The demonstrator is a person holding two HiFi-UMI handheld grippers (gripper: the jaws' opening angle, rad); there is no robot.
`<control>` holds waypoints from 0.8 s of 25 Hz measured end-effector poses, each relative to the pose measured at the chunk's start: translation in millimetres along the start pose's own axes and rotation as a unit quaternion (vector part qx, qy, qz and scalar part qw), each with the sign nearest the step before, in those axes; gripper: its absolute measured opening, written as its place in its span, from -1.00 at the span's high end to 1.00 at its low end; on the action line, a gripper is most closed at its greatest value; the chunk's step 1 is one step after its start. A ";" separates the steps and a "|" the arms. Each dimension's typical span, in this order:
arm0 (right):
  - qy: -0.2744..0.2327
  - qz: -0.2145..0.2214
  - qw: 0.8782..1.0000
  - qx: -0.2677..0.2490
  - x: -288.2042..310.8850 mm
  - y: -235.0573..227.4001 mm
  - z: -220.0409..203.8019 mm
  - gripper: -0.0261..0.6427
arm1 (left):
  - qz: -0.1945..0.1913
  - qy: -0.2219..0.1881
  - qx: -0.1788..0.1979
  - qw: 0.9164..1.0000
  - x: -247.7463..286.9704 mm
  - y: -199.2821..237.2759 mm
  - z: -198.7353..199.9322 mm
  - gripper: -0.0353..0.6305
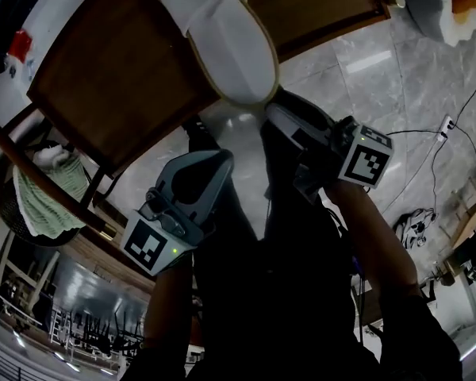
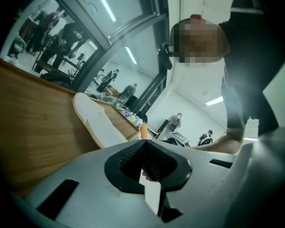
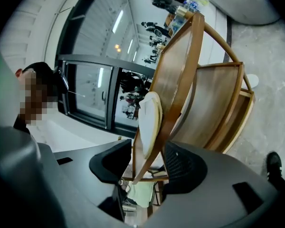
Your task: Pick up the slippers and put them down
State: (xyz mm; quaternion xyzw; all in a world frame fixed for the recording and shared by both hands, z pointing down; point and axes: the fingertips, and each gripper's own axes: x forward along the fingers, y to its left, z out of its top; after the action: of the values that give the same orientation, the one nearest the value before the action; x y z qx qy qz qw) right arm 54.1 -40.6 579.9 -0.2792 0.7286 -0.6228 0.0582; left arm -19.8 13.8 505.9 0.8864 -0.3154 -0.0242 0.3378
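The white slipper [image 1: 226, 42] lay flat on the brown wooden table [image 1: 103, 78], its toe reaching the table's near edge. Neither tool touched it. The right tool [image 1: 289, 116] hung just on the near side of that toe, its jaws spread wide and gripping nothing; the slipper and the table's edge showed beyond the gap. The left tool [image 1: 200, 167], nearer and further left, had its jaws drawn together and empty. Pale marble floor [image 1: 381, 78] spread below both, and a green checked cloth [image 1: 44, 205] lay left of the tools.
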 end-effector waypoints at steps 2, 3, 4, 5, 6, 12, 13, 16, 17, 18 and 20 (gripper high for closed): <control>0.001 0.007 1.000 0.007 5.4 1.7 0.6 0.36 | 0.001 -0.004 -0.001 1.000 0.0 3.1 -1.9 0.86; 0.001 0.008 1.000 0.009 7.9 1.5 0.4 0.36 | 0.001 -0.004 -0.001 1.000 -0.3 4.0 -2.4 0.86; 0.002 0.009 1.000 0.012 10.4 0.6 0.1 0.36 | -0.001 -0.004 0.000 1.000 -0.5 4.8 -2.7 0.86; 0.002 0.010 1.000 0.015 13.0 -0.7 0.1 0.36 | -0.003 -0.004 0.003 1.000 -0.5 5.5 -2.4 0.86; 0.002 0.010 1.000 0.018 15.3 -2.2 0.2 0.36 | -0.004 -0.005 0.005 1.000 -0.2 5.9 -1.7 0.86; 0.013 0.009 0.999 0.040 18.2 -7.8 -6.7 0.36 | -0.001 -0.027 0.027 0.999 -2.0 6.0 10.2 0.86; 0.013 0.011 0.999 0.039 19.2 -7.5 -6.3 0.36 | 0.000 -0.030 0.030 0.999 -2.7 6.4 12.3 0.86; 0.011 0.019 0.999 0.035 23.0 -5.3 -4.4 0.36 | 0.000 -0.031 0.034 0.999 -4.5 7.5 14.4 0.86; 0.011 0.018 0.999 0.041 23.9 -5.4 -4.9 0.36 | 0.000 -0.030 0.034 0.999 -5.0 8.1 14.4 0.86; 0.012 0.017 0.999 0.047 24.6 -6.0 -5.8 0.36 | 0.000 -0.031 0.034 0.999 -5.4 8.6 14.7 0.86; 0.015 0.016 0.998 0.053 25.1 -7.9 -7.9 0.36 | 0.001 -0.033 0.033 0.999 -6.0 9.3 15.8 0.86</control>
State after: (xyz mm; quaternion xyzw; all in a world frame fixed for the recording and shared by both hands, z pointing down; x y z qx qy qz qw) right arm 32.3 -46.2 595.6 -0.2546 0.6995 -0.6639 0.0715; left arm -33.7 2.6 498.5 0.8956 -0.3281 -0.0427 0.2974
